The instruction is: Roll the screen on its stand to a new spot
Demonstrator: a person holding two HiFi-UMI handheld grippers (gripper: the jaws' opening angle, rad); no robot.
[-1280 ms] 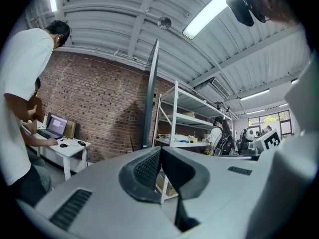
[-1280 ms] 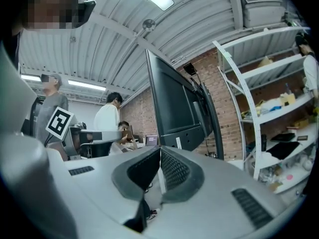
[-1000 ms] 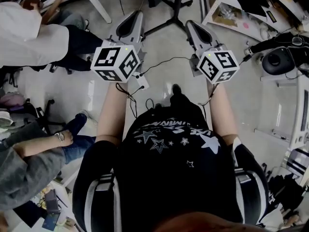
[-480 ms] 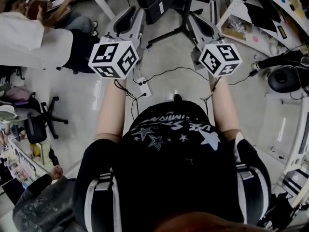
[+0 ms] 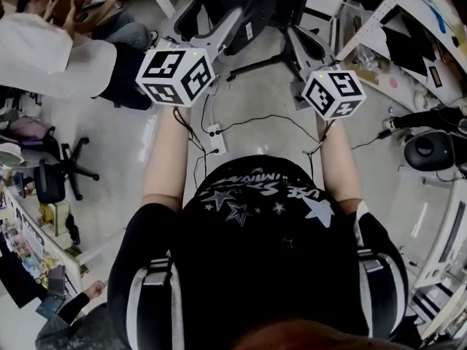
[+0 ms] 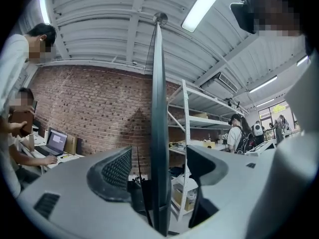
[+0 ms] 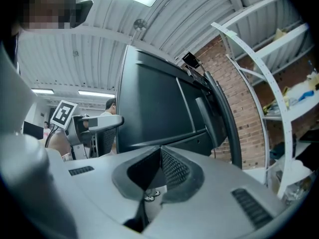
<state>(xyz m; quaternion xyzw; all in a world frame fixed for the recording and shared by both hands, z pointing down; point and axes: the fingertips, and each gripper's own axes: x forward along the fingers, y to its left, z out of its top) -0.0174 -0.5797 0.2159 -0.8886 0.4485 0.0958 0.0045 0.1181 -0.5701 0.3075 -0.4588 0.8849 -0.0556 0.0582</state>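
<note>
Black screen (image 6: 158, 133), seen edge-on, stands between the jaws of my left gripper (image 6: 159, 167). The jaws have just been opening, and the pads sit clear of both faces, so the edge is bracketed but not yet gripped. My right gripper (image 7: 158, 169) is closed on nothing, near the screen's back. The screen now lies closer to both grippers than a second ago. I judge that rolling has not begun. Obstacles: power strip (image 5: 215, 137) and cable (image 5: 270, 117) near the stand (image 5: 257, 58); shelf (image 5: 398, 20) at right; seated person (image 5: 51, 57) at left.
</note>
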